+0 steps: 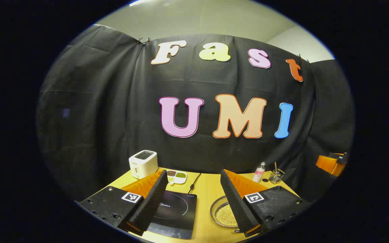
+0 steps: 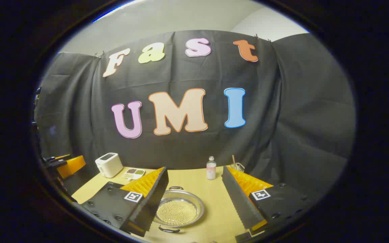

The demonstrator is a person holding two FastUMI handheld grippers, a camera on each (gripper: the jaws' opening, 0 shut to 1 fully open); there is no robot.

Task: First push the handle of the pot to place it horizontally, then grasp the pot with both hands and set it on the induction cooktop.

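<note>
- Left claw (image 1: 194, 209): jaws wide apart, nothing held, above the induction cooktop (image 1: 176, 214) at lower centre of left gripper view.
- Right claw (image 2: 198, 206): also wide open & empty, over the pot (image 2: 178, 211), low centre of right gripper view.
- Pot sits on the surface (image 2: 211, 192) just beside cooktop, full of small beads; handles (image 2: 176, 187) at far & near rim.
- Risk: uneven two-hand lift tilts pot, beads spill.
- Risk: hard push could slide pot towards the bottle (image 2: 211, 168).

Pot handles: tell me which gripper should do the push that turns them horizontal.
Probably the right gripper. In its view the pot lies directly between its open fingers, one handle far and one near. The left gripper is open over the induction cooktop, the pot off to its right.
</note>
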